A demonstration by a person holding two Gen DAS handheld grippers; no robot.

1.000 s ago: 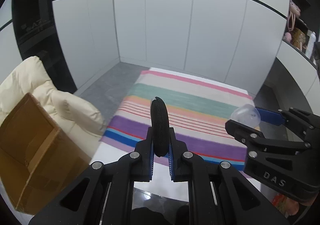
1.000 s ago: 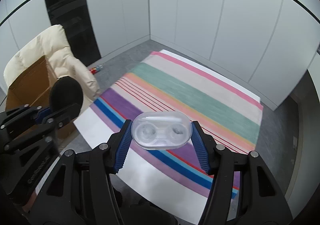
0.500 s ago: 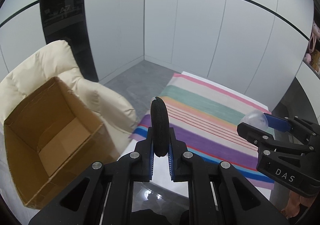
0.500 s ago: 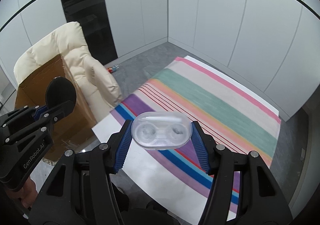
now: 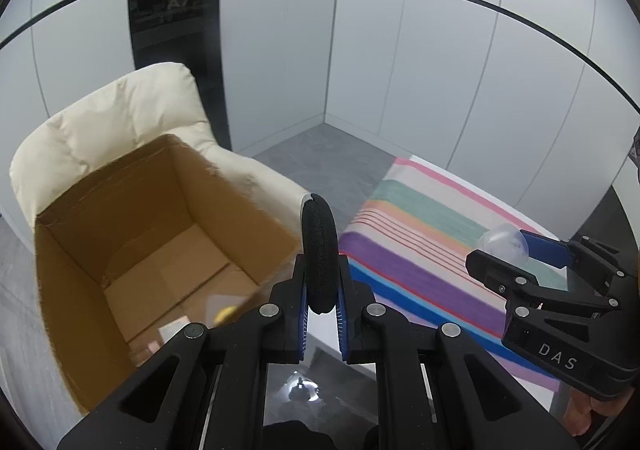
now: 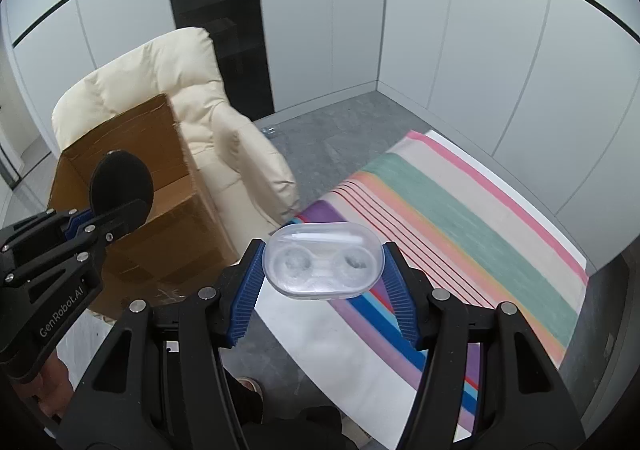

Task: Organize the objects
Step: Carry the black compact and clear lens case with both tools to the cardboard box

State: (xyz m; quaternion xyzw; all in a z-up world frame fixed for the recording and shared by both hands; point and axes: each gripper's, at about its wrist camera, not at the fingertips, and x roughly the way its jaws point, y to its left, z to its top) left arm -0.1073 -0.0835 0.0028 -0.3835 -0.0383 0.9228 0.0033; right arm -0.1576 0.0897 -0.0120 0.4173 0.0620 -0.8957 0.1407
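My left gripper [image 5: 322,290] is shut on a flat black round pad [image 5: 319,250], held on edge; in the right wrist view the same black pad [image 6: 120,186] shows its round face above the left gripper [image 6: 100,218]. My right gripper [image 6: 323,278] is shut on a clear oval plastic case [image 6: 323,258] with two round wells. The clear case [image 5: 505,241] also shows at the right of the left wrist view, in the right gripper [image 5: 516,254]. An open cardboard box [image 5: 132,246] stands on a cream armchair [image 5: 112,130], just left of the black pad. A few small items lie in the box bottom.
A striped multicolour rug [image 6: 460,226] lies on the grey floor [image 6: 328,118] to the right of the armchair [image 6: 192,90]. White panel walls [image 5: 400,70] close the corner behind. A dark glass cabinet [image 6: 216,10] stands behind the chair. A foot [image 6: 250,384] shows below the right gripper.
Both views have swung left: the box and armchair have come toward the middle and the rug has slid right. Both grippers keep their hold.
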